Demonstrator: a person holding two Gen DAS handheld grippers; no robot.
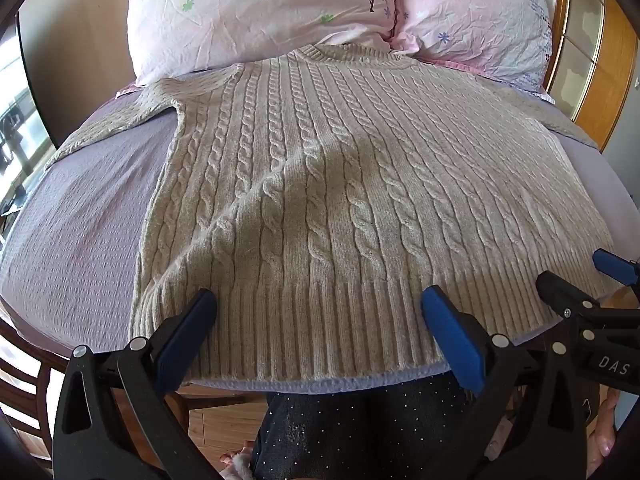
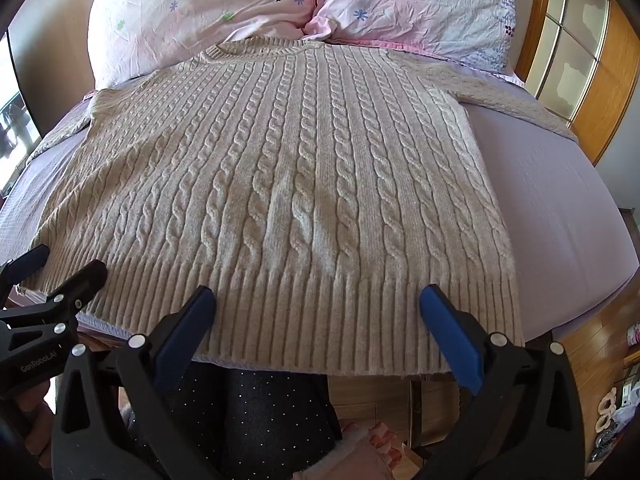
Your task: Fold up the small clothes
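Note:
A beige cable-knit sweater lies flat, front up, on a lilac bed sheet, collar toward the pillows, sleeves spread to both sides. Its ribbed hem hangs at the near edge of the bed. My left gripper is open and empty, hovering over the left part of the hem. My right gripper is open and empty over the right part of the hem of the sweater. Each gripper shows at the edge of the other's view: the right gripper and the left gripper.
Two pink flowered pillows lie at the head of the bed. A wooden headboard frame stands at the right. The person's dark dotted trousers and wooden floor show below the bed edge.

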